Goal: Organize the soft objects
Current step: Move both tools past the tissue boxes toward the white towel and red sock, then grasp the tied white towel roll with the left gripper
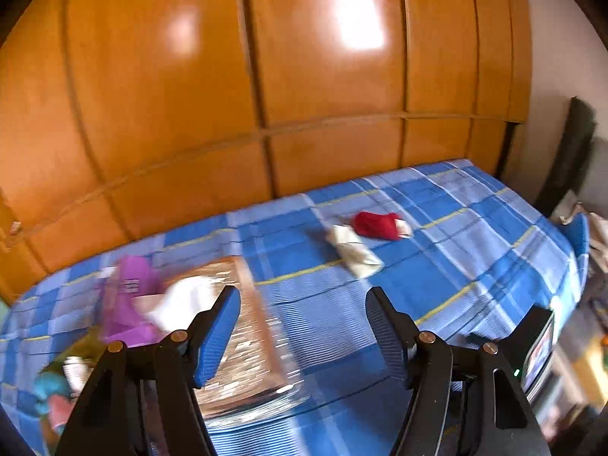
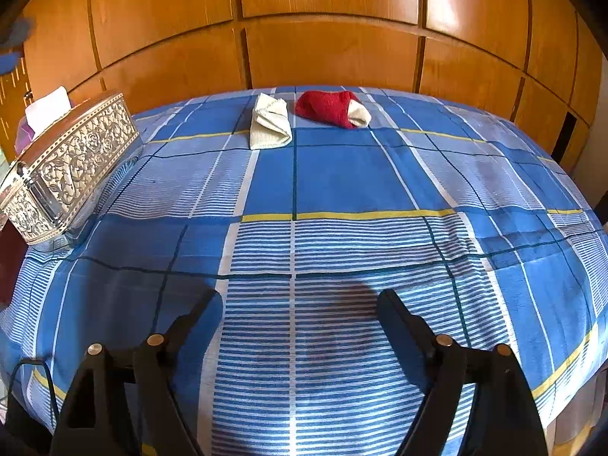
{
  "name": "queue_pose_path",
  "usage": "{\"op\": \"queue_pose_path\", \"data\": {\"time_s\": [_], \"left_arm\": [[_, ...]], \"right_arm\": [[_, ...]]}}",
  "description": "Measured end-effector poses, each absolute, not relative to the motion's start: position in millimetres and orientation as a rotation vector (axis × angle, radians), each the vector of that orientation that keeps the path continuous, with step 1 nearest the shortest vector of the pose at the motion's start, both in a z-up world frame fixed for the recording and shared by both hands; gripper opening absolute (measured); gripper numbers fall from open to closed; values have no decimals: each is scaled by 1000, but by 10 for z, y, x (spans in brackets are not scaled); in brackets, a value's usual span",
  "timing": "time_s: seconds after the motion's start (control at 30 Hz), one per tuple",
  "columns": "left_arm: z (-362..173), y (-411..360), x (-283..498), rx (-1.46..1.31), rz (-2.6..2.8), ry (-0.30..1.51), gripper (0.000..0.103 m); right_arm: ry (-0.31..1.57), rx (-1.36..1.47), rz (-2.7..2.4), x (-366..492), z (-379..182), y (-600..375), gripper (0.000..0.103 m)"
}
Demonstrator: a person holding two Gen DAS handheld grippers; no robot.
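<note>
Fingers of the right gripper (image 2: 300, 315) are held apart and empty above the checked bedspread (image 2: 342, 174), as are those of the left gripper (image 1: 304, 315). Straight ahead, near the wardrobe (image 2: 323, 53), the cream sock (image 2: 269, 123) is laid lengthwise, pointing toward the wardrobe. Just beside it, away from the ornate box (image 2: 72, 167), the red sock (image 2: 330, 108) is set crosswise. Neither hand appears clearly nearer.

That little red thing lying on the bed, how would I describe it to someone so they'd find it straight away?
Start at the bed with the blue checked cover, set against the wooden wardrobe. Near the far edge, two small rolled cloth bundles lie side by side. The red sock is the right-hand one: deep red and fuzzy with a white end, whereas its neighbour, the cream sock, is pale all over.
</note>
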State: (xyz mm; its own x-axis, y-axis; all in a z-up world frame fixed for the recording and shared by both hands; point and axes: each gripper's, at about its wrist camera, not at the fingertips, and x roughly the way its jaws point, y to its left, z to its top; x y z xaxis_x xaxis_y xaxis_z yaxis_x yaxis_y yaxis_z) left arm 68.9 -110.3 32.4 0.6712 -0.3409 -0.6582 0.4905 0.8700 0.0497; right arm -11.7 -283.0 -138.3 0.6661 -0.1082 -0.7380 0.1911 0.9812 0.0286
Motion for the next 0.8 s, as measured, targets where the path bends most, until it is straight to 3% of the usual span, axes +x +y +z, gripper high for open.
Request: {"op": "queue_pose_path", "data": {"time_s": [0.47, 0.77, 0.8], "left_arm": [[-696, -2379, 2006, 86, -418, 1054, 69], [-1269, -2686, 2552, 138, -355, 1144, 70], [-1270, -2696, 2537, 149, -366, 1121, 60]], "right_arm": [[787, 123, -167, -137, -1409, -2823, 91], [779, 136, -172, -127, -1414, -2828, 92], [777, 138, -173, -125, -1415, -2829, 92]]}}
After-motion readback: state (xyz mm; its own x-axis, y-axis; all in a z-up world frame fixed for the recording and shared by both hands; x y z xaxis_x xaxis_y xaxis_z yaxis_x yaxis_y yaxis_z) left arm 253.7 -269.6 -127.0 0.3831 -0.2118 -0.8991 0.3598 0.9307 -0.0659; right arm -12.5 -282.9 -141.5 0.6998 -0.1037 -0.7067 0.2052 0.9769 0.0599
